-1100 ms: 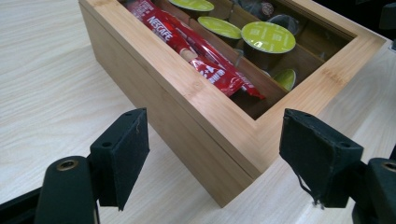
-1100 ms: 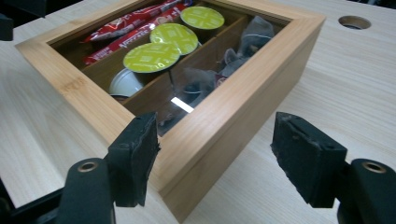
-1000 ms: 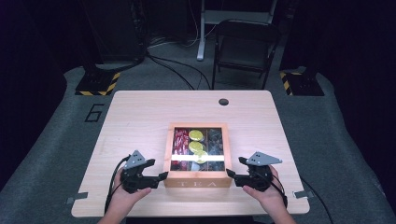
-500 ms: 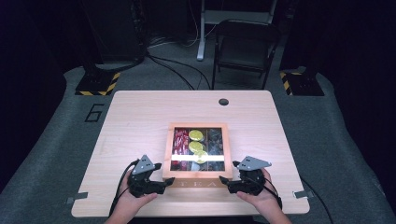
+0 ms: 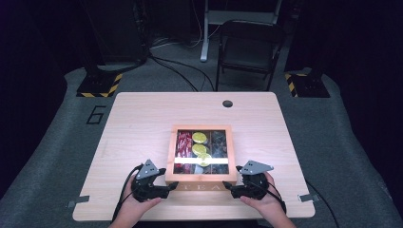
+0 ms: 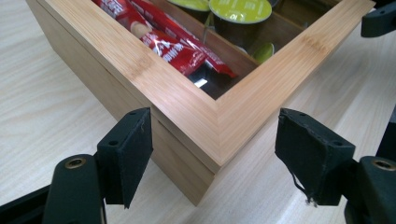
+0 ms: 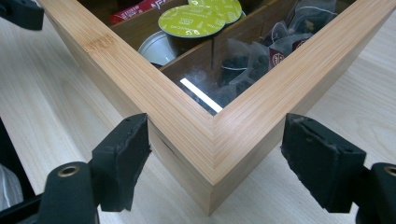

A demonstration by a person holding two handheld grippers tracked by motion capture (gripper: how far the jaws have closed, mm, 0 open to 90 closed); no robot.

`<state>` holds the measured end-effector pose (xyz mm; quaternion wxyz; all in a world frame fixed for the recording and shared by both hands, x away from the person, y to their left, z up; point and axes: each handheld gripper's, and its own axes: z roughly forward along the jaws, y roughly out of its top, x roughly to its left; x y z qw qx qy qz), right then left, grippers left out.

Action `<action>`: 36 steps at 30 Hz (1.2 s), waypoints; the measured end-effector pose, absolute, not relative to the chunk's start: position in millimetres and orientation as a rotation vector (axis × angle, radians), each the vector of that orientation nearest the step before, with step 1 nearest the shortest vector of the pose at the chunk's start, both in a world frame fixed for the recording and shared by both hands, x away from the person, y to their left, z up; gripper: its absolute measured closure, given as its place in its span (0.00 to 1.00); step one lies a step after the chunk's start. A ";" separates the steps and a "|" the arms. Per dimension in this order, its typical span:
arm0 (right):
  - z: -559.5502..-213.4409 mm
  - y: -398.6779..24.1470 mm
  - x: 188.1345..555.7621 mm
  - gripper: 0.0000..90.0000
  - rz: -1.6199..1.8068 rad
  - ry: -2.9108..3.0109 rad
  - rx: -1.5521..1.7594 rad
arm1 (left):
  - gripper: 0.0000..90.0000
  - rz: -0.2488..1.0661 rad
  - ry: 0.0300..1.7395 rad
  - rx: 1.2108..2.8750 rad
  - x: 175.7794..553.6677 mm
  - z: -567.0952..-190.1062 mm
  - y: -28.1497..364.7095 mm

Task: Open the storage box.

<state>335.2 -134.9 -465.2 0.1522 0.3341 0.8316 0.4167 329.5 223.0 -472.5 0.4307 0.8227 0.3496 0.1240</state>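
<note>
**Both grippers bracket the tea box's near corners**

A bamboo tea box [image 5: 201, 156] with a glass-window lid sits at the table's [image 5: 142, 118] centre, close to the near edge. The left gripper [image 5: 161, 188] straddles its near-left corner and the right gripper [image 5: 234, 190] its near-right corner, so the box lies between them, just beyond each. Each gripper's jaws stand wide, the left's having just narrowed a little. The pads are apart from the wood, or at most brushing the lid seam.

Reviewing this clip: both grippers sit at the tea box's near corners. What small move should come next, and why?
Probably close both grippers on the lid edge at the wooden tea box's near corners. Each straddles a corner with pads apart from the wood, and the glass-topped lid is down.
</note>
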 end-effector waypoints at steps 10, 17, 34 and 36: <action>-469.7 -134.3 335.9 0.27 1.157 2.403 0.938 | 0.33 0.311 0.887 2.045 329.6 -475.9 221.9; -473.0 -133.6 335.8 0.30 1.143 2.416 0.967 | 0.33 0.320 0.880 2.054 329.0 -476.0 221.3; -471.5 -134.6 336.4 0.32 1.141 2.433 0.946 | 0.33 0.323 0.888 2.056 329.4 -473.8 220.5; -471.3 -134.7 336.5 0.33 1.142 2.429 0.946 | 0.33 0.317 0.889 2.055 330.0 -473.2 220.7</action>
